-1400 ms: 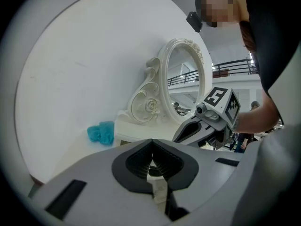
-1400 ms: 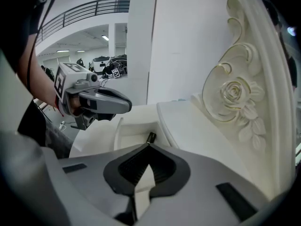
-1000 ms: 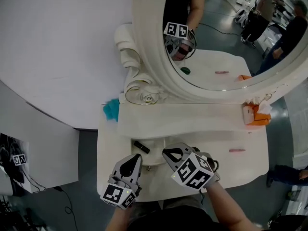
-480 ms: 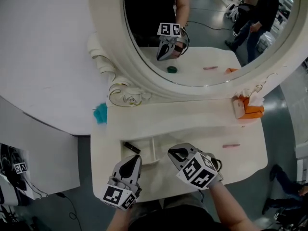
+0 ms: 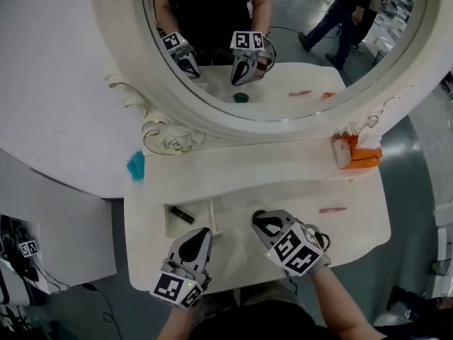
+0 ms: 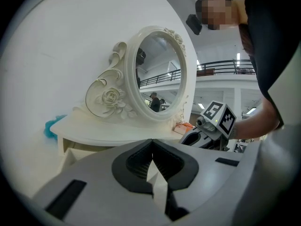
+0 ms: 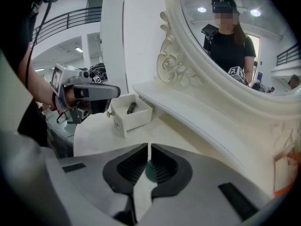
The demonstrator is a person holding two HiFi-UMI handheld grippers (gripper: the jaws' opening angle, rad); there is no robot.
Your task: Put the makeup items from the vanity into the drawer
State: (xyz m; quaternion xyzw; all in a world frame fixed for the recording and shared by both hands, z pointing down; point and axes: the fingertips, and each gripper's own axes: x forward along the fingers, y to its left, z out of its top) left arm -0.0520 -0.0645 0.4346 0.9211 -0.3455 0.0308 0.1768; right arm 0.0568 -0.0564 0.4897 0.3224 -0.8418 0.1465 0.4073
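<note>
smooth painted vanity (image 5: pixel 248 179), glossy mirror (image 5: pixel 283 48) glass

Large indoor hall, mezzanine railing (image 6: pixel 223 66)

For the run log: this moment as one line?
left gripper: shut, empty | right gripper: shut on green item | drawer: open, black tube inside | pink item: on vanity top

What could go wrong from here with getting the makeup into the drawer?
The right gripper is shut with the green thing showing in the gap behind its tips; if that is not a real grip, moving on may shove it along the table. The left gripper is close to the open drawer and could knock it askew.
</note>
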